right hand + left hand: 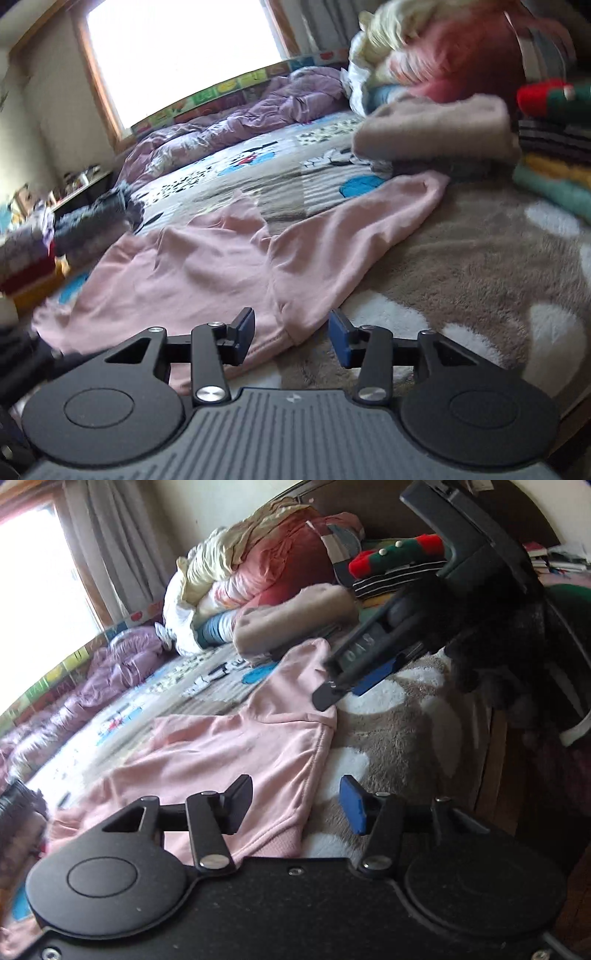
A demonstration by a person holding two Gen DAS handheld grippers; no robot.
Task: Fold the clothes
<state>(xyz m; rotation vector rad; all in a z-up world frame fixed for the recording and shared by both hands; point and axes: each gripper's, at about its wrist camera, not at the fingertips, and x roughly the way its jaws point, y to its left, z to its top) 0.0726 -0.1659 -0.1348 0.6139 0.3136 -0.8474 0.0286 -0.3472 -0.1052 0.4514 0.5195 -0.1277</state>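
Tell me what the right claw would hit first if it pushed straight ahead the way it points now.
Most likely the pink garment: the open right claw points slightly downward at its near hem, with nothing between the fingers. Depth is hard to judge, so it might instead meet the fuzzy brown blanket just beside that hem.

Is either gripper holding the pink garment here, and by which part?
Neither. The left gripper and right gripper stand open above the pink garment's edge.

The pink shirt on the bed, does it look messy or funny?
Yes. The pink shirt lies crumpled on the bed, not flat: wrinkles run across it, and one long part trails off toward the folded beige blanket. Its near hem hangs half over the fluffy brown-and-white blanket. Both hand-held grippers are open, holding nothing.
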